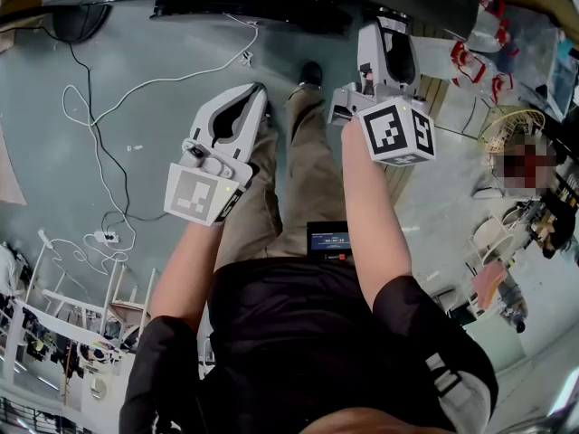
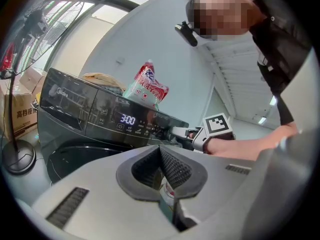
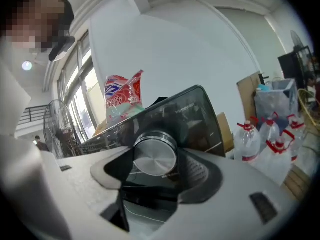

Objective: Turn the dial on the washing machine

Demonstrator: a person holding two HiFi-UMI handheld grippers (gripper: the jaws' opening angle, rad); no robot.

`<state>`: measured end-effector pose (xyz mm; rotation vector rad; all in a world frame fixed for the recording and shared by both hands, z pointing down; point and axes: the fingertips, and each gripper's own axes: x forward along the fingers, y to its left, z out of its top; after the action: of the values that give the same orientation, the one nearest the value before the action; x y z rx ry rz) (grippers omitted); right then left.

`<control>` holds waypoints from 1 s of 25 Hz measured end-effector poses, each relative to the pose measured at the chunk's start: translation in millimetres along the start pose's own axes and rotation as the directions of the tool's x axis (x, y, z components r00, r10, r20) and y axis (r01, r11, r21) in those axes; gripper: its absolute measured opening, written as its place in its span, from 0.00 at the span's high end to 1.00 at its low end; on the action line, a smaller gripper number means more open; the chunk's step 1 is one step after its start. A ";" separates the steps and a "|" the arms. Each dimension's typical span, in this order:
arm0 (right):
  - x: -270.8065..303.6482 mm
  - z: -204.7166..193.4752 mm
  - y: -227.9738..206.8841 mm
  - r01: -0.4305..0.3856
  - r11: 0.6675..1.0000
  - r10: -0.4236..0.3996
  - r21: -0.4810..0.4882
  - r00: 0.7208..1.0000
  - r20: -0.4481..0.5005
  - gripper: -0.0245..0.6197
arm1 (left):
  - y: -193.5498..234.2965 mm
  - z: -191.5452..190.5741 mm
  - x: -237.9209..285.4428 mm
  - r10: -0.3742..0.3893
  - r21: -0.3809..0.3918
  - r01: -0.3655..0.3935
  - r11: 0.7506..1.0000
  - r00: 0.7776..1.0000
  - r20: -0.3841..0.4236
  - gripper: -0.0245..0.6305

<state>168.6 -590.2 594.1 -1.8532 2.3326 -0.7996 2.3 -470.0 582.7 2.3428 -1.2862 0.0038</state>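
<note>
Arms held out at 11 and 1 o'clock
White plastic left gripper [image 1: 256,93] is shut empty; right gripper [image 1: 387,25] is clamped on round silver dial [image 3: 156,156].

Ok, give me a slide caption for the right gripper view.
Right gripper closed on the silver dial of the washing machine, red-and-white bag on top.

Red bag [image 2: 146,87], water bottles [image 3: 272,136]
</note>
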 end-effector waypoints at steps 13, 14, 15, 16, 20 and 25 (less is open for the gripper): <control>-3.4 -1.2 2.5 0.029 0.996 -0.027 -0.088 0.999 0.023 0.53 | 4.3 -2.3 -9.3 0.007 -0.002 -0.007 1.000 1.000 0.006 0.97; -5.3 -2.4 2.6 0.027 0.997 -0.025 -0.067 0.999 0.025 0.53 | 4.2 -1.9 -9.7 0.006 -0.002 -0.006 1.000 1.000 0.008 0.97; -7.7 -5.3 3.3 0.023 0.999 -0.022 -0.035 0.999 0.025 0.53 | 4.6 -1.1 -10.7 0.005 -0.003 -0.005 1.000 1.000 0.009 0.97; -10.8 -10.0 5.2 0.019 1.000 -0.019 0.000 1.000 0.019 0.53 | 5.3 0.2 -12.5 0.005 -0.006 -0.005 1.000 1.000 0.010 0.97; -28.7 -22.5 19.3 0.001 1.000 -0.001 0.028 1.000 -0.007 0.53 | 5.6 12.5 -16.6 -0.006 0.003 0.005 1.000 0.999 0.038 0.97; -65.1 -10.7 54.0 -0.065 0.993 0.061 -0.103 0.997 -0.039 0.53 | -3.0 39.7 -31.2 -0.020 0.011 0.019 1.000 0.997 0.069 0.97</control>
<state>134.5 -518.6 562.8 -1.8074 2.4862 -0.7234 -21.4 -459.5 539.3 2.3836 -1.2991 -0.0777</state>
